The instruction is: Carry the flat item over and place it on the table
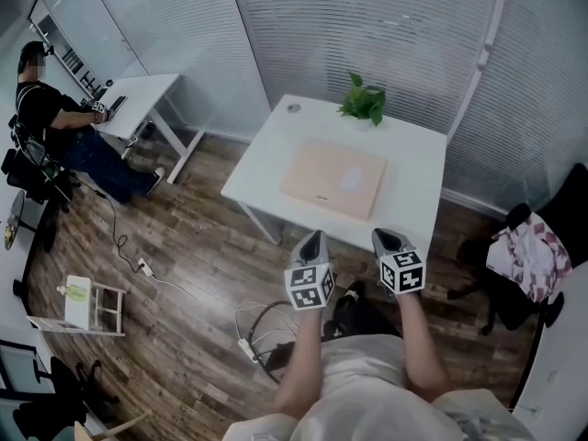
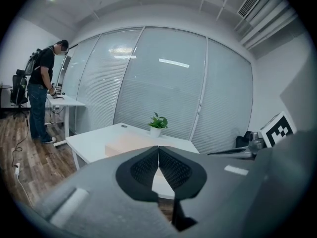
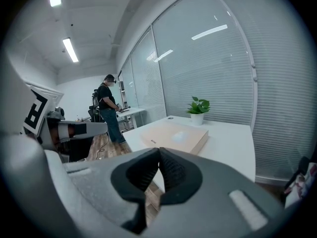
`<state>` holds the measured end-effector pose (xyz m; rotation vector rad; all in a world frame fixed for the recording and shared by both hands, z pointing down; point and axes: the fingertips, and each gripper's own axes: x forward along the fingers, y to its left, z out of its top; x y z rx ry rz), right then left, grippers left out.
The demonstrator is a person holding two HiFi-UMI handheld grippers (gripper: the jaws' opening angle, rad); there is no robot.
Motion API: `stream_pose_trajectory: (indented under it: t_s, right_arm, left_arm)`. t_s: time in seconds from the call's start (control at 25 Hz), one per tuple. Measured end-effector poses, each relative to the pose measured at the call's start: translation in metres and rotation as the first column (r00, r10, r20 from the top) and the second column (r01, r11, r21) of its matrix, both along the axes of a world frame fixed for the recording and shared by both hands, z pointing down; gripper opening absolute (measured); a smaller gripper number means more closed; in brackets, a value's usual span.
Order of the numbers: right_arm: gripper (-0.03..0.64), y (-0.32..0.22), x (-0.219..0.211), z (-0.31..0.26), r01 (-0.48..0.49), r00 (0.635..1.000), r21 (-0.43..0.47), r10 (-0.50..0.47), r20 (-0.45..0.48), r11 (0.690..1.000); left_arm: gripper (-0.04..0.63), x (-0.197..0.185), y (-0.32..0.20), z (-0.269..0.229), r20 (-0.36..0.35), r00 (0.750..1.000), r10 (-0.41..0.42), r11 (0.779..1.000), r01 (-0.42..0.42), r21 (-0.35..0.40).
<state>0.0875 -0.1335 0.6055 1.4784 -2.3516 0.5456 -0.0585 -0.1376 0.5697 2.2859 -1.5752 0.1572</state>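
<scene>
Seen from the head view alone: left gripper and right gripper held side by side, tips just short of the near edge of the white table; a cable loop on the wood floor below and behind them; a small white rack well off on the left gripper's side; a dark chair draped with patterned cloth out past the right gripper.

Told only by the gripper views: the jaws; left gripper closed pad to pad, clamping nothing; right gripper pressed shut the same way, also empty.

Straight ahead of both grippers and apart from them: the flat item, a tan box lying flat on the tabletop; nearer the right gripper than the left.

Beyond the flat item, near the far table edge: a white pot holding a green plant; upright, clear of the box.

Set in from every table edge, with bare white top on all sides of it; slatted glass wall close behind the far edge.

Far off to the left gripper's side: a person at a second desk; open wood floor between there and the grippers.
</scene>
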Motion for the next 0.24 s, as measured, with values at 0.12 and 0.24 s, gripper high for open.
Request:
stream_pose_trajectory:
  t_s: [0.12, 0.24]
  right_arm:
    - [0.002, 0.0002, 0.0012, -0.0003, -0.008, 1.0, -0.003, 0.008, -0.008, 1.0]
    - [0.002, 0.0009, 0.001, 0.0005, -0.012, 1.0, -0.009, 0.012, -0.017, 1.0]
  left_arm:
    - [0.008, 0.0, -0.0001, -0.0011, -0.003, 1.0, 0.003, 1.0, -0.003, -0.001]
    - [0.008, -0.0015, 0.0005, -0.0038, -0.01, 1.0, 0.002, 1.0, -0.002, 0.002]
